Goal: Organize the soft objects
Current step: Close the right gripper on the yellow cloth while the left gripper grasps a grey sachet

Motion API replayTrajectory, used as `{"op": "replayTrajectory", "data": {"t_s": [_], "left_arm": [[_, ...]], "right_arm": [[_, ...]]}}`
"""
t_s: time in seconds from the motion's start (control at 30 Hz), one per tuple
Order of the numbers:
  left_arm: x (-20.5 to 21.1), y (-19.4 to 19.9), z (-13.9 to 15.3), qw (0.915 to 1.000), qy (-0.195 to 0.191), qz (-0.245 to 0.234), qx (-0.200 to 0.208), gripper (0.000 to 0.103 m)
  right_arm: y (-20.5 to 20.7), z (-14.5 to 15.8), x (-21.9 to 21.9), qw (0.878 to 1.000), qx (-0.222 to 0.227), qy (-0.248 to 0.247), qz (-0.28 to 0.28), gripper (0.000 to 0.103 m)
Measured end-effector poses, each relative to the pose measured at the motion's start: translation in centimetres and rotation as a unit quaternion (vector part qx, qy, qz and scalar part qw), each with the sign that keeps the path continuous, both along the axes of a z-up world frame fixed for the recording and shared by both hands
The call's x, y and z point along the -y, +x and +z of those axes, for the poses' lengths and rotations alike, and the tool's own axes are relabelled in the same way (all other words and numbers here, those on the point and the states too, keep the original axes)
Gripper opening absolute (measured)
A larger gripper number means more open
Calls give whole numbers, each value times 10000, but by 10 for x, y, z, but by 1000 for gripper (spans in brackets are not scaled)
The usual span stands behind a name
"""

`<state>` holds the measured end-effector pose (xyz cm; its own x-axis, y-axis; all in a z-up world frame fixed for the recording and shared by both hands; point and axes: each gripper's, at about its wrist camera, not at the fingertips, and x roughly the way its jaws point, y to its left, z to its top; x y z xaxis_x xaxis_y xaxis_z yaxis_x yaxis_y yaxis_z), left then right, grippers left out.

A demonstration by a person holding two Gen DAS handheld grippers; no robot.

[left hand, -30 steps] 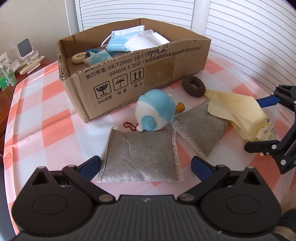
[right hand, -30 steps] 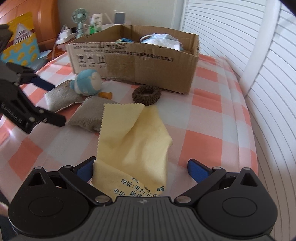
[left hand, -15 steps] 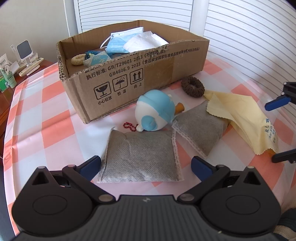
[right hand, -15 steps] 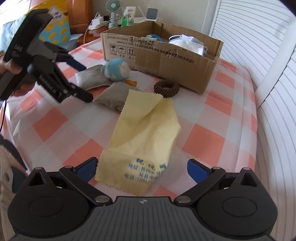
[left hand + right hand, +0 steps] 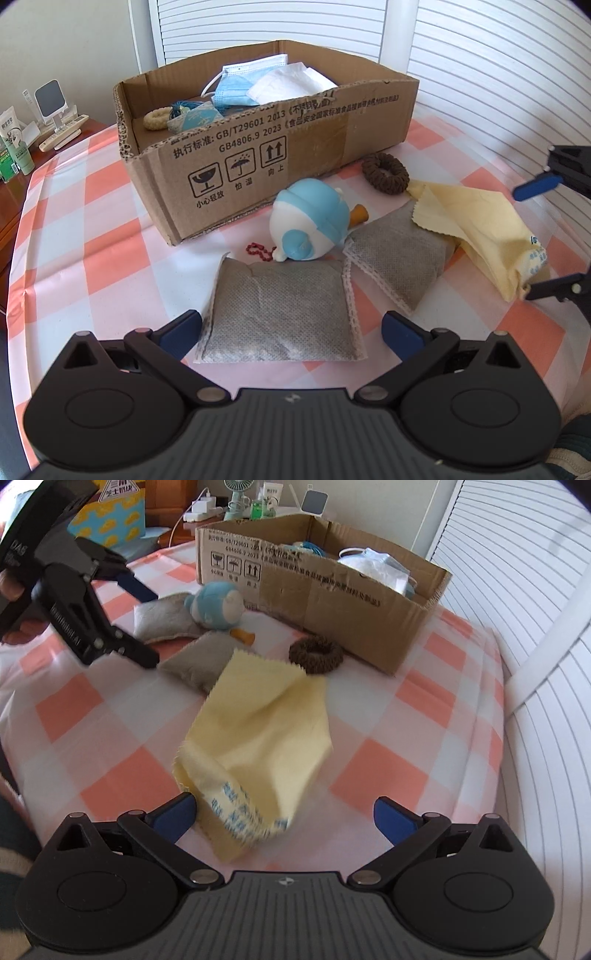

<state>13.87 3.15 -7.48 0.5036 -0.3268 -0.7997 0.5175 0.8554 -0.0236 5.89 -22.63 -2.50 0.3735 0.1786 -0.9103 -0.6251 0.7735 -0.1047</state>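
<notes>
A cardboard box [image 5: 280,158] holding masks and small soft items stands at the back of the checked table; it also shows in the right wrist view [image 5: 332,602]. In front lie a blue-and-white plush toy [image 5: 314,225], two grey fabric sachets [image 5: 280,314] [image 5: 402,258], a brown scrunchie [image 5: 386,173] and a yellow cloth [image 5: 480,229]. My left gripper [image 5: 291,328] is open, its fingers either side of the near sachet. My right gripper [image 5: 282,812] is open around the near, curled end of the yellow cloth [image 5: 258,753].
A side table with a phone stand and tubes [image 5: 37,125] stands at the far left. White slatted shutters [image 5: 498,74] line the back and right. The table edge runs close to my right gripper on the right [image 5: 495,738].
My right gripper drew back and then came forward again onto the near end of the yellow cloth, which now curls up. My left gripper has barely moved.
</notes>
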Motion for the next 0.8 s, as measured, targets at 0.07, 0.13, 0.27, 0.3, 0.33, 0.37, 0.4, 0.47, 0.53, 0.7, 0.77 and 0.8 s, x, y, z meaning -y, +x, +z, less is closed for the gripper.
{"op": "replayTrajectory", "data": {"t_s": [0.07, 0.13, 0.27, 0.3, 0.33, 0.37, 0.4, 0.47, 0.53, 0.7, 0.77, 0.8], "left_arm": [[0, 0, 0, 10000, -1, 10, -3, 103], [0, 0, 0, 10000, -2, 9, -1, 103], [0, 0, 0, 10000, 1, 7, -4, 103], [0, 0, 0, 10000, 1, 5, -4, 103], [0, 0, 0, 10000, -1, 4, -1, 103], [0, 0, 0, 10000, -2, 4, -1, 103], [0, 0, 0, 10000, -3, 2, 4, 103], [-1, 0, 0, 10000, -11, -17, 8, 103], [-1, 1, 0, 10000, -8, -41, 6, 103], [-5, 7, 0, 10000, 5, 6, -7, 103], [-7, 11, -1, 10000, 0, 27, -7, 102], [-8, 13, -1, 10000, -5, 62, -15, 102]], "right_arm": [[12, -4, -3, 9999, -37, 142, 10, 103], [23, -9, -4, 9992, -177, 340, -67, 103], [30, -13, -10, 9988, -138, 456, -135, 103], [29, -13, -12, 9989, -121, 435, -137, 103], [27, -13, -14, 9990, -87, 407, -135, 103], [25, -12, -17, 9992, -39, 377, -111, 102], [22, -11, -19, 9993, -5, 365, -62, 98], [18, -7, -23, 9992, -40, 393, 20, 86], [15, -3, -26, 9993, -60, 373, 12, 73], [10, 2, -32, 9996, -55, 289, -28, 49], [8, 2, -34, 9997, -22, 241, -53, 46], [8, 2, -35, 9997, -19, 237, -60, 44]]}}
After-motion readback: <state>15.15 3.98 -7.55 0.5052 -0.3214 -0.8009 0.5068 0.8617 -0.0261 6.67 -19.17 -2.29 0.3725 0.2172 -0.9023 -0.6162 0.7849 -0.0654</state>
